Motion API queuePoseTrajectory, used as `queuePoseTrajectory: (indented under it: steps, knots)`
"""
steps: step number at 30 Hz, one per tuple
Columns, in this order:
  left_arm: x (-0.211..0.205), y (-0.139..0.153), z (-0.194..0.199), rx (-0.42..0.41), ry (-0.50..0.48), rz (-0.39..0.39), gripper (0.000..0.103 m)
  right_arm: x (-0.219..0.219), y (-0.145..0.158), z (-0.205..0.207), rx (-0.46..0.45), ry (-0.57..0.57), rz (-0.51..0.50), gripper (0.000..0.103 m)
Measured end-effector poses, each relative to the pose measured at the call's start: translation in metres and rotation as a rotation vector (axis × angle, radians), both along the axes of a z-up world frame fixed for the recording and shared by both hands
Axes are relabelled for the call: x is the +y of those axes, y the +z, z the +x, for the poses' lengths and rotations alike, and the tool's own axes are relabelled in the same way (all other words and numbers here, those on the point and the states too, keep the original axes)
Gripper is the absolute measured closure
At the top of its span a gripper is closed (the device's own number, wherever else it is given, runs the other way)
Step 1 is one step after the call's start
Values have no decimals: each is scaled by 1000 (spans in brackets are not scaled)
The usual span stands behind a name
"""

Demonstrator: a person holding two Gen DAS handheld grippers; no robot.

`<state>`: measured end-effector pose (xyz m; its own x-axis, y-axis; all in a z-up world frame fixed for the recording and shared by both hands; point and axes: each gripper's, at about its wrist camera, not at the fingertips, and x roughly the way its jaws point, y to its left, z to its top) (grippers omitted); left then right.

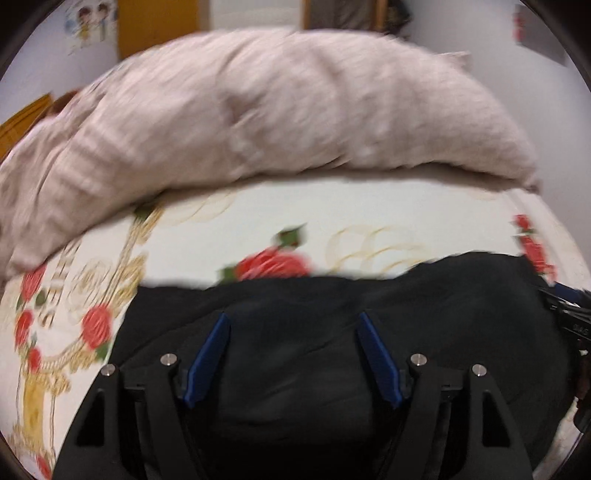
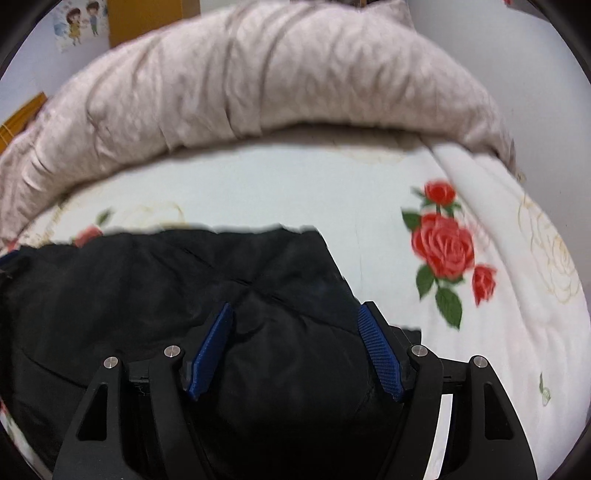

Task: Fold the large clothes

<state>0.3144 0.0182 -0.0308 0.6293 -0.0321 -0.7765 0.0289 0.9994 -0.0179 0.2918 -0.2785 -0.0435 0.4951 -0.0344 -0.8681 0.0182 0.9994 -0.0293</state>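
We record one black garment (image 1: pixel 332 332), lying on a white bedsheet (image 1: pixel 229 236) printed with red roses; no container holds it, the bed alone bears it. Behind it, across the far side of the bed, lies one rolled beige quilt (image 1: pixel 258 118).

Two tools, one per hand. The left gripper (image 1: pixel 293 321) stands with its two blue pads (image 1: pixel 207 362) spread wide above the dark cloth, nothing caught between them. The right gripper (image 2: pixel 295 312) is likewise spread wide, its left pad (image 2: pixel 210 354) over the garment (image 2: pixel 184 288) and its right pad at the cloth's right edge; we see no fabric pinched there.

Roses, counted in the right view: one cluster of three blooms (image 2: pixel 443 243) to the right of the garment, plus a partial one by the cloth's upper left edge. The left view, blurred, shows one bloom (image 1: pixel 273 264) just beyond the cloth and several down the left, and the other tool (image 1: pixel 569 317) at the garment's right edge. One cartoon poster (image 2: pixel 75 24) hangs on the wall.
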Motion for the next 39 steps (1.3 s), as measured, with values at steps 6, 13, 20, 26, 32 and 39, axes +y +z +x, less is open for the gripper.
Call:
queuePoseTrajectory:
  steps: [6,13,20,26,32,39]
  knots:
    - [6,-29,8,6,19,25,28,-5,-25,11,17,-19,-1,32]
    - [4,-45,14,-14,36,11,27,-9,-36,15,0,-33,14,31]
    - [2,-50,16,-27,41,18,27,-10,-41,19,-16,-38,21,31]
    - [2,-50,19,-17,39,26,27,-9,-39,20,-15,-43,19,31]
    - [14,-15,13,-13,27,13,33,-6,0,8,-47,-51,-36,31]
    - [66,-6,5,-27,111,33,33,26,19,-5,-101,16,-57,31]
